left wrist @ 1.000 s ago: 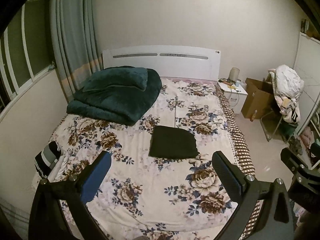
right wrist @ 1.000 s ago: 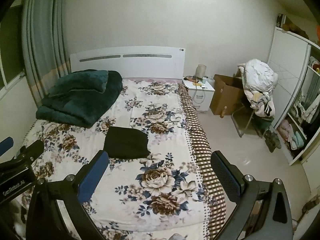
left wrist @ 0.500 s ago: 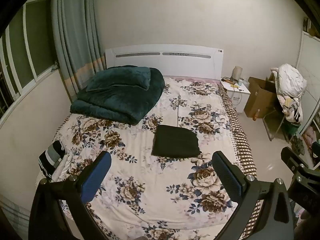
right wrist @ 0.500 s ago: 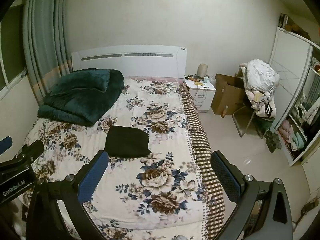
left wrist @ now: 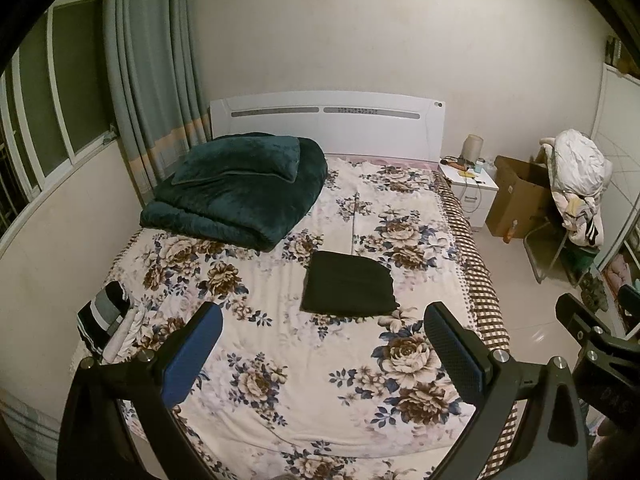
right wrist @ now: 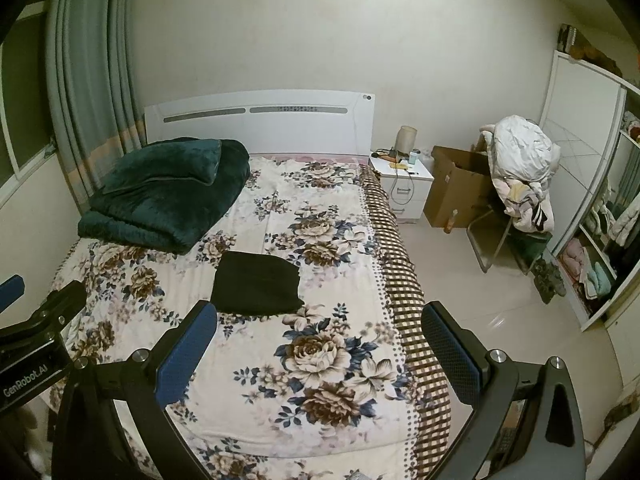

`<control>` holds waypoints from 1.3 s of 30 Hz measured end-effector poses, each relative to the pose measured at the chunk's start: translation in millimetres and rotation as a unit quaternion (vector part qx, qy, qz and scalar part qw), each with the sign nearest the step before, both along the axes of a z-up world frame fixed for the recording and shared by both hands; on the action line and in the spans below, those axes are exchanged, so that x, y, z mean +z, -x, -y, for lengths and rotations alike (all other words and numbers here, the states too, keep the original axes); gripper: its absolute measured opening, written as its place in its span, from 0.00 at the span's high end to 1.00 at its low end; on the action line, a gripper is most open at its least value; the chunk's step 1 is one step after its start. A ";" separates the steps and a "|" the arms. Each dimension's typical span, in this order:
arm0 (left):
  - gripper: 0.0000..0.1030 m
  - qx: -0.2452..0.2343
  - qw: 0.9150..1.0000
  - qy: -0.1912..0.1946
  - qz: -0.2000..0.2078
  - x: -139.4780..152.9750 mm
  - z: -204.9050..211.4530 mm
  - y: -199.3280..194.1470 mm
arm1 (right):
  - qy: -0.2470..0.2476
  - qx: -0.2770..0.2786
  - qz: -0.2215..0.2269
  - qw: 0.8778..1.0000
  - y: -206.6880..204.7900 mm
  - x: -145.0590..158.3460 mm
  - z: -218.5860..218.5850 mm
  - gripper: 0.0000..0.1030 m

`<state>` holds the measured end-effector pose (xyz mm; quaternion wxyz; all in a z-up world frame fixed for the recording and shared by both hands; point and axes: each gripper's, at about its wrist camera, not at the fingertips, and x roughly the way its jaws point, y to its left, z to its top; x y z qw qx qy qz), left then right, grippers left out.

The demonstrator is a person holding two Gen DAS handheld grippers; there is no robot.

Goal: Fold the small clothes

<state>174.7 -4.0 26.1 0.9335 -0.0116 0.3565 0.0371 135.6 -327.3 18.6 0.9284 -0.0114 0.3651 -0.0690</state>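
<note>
A folded black garment lies flat in the middle of the floral bed; it also shows in the right wrist view. My left gripper is open and empty, held well back from the bed's foot, above it. My right gripper is open and empty too, over the bed's right front part. A small pile of striped and white clothes lies at the bed's left edge.
A folded dark green quilt with a pillow lies at the head left. Right of the bed stand a white nightstand, a cardboard box, a chair piled with clothes and an open wardrobe.
Both grippers have drawn back and risen slightly, so the bed looks a little farther and lower. Both stay open. The black garment has not moved.
</note>
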 end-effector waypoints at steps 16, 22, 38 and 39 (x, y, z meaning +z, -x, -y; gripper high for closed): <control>0.00 0.000 1.000 0.006 0.004 7.5 6.6 1.6 | -0.005 0.004 0.005 1.000 5.8 8.2 -4.1 0.00; 0.00 0.000 1.000 0.005 0.007 11.7 9.7 0.9 | -0.006 0.004 0.007 1.000 7.9 11.1 -5.9 0.00; 0.00 0.002 1.000 0.006 0.009 15.2 12.0 1.8 | -0.007 0.003 0.012 1.000 8.7 17.4 -10.1 0.00; 0.00 0.003 1.000 0.006 0.010 14.4 10.9 2.7 | -0.006 0.002 0.012 1.000 9.1 17.4 -10.6 0.00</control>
